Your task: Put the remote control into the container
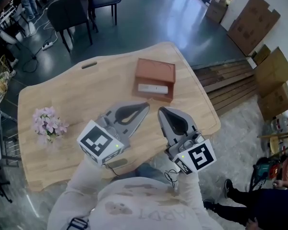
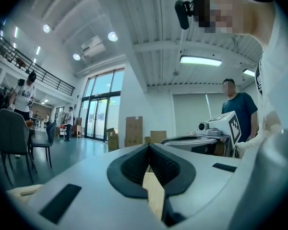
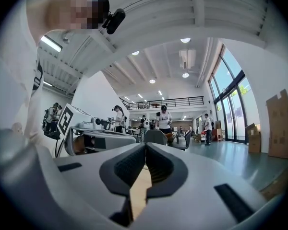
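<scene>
The light wooden surface (image 1: pixel 62 95) with its wavy outline fills the middle of the head view. Dark chairs (image 1: pixel 69 13) stand beyond its far edge. Flattened cardboard boxes (image 1: pixel 273 80) and wooden planks (image 1: pixel 230 83) lie on the floor off its right side. On the far right part of the surface sits the brown container (image 1: pixel 155 67), open at the top. A small bunch of pink flowers (image 1: pixel 49 122) stands well apart near the left edge.

The left gripper (image 1: pixel 145 105) and the right gripper (image 1: pixel 161 110) are held side by side over the near half, both pointing level towards the container. In each gripper view, the jaws are pressed together with nothing between them.

The white remote control (image 1: pixel 152 88) lies inside the container against its near wall, just beyond both jaw tips and apart from them. Bare wood lies open to the left of the container. Its right side is close to the surface's right edge.
</scene>
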Motion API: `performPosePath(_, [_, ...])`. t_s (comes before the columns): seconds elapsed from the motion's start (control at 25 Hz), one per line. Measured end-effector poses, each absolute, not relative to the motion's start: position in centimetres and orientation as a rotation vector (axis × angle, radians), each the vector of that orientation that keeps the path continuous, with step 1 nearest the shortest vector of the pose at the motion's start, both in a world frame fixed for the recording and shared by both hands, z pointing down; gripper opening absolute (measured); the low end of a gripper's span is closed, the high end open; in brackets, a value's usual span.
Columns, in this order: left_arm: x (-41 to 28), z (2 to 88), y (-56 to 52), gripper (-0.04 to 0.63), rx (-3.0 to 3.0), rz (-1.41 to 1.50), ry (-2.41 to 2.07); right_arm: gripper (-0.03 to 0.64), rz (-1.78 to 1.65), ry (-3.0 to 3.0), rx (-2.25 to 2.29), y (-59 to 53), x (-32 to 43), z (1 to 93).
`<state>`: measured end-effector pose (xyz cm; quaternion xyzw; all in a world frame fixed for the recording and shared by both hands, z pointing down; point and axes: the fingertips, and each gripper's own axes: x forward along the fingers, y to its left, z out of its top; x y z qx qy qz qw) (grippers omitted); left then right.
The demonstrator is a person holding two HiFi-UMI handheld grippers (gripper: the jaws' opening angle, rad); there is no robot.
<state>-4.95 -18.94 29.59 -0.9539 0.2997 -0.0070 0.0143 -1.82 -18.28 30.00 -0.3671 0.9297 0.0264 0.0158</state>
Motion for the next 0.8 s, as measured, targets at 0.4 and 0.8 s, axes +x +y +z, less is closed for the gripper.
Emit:
performPosePath(0.4, [-5.0,29.1,-17.6,0.012,-2.959,-0.008,0.932,0.018,0.103,2.888,-1.137,-16.8,-1.9,29.5])
performPosePath(0.8, [-5.0,29.1,-16.7,0.012,-2.956,-0.016,0.939,0.018,0.108,2.890,-1.126,-15.9,-1.8,29.5])
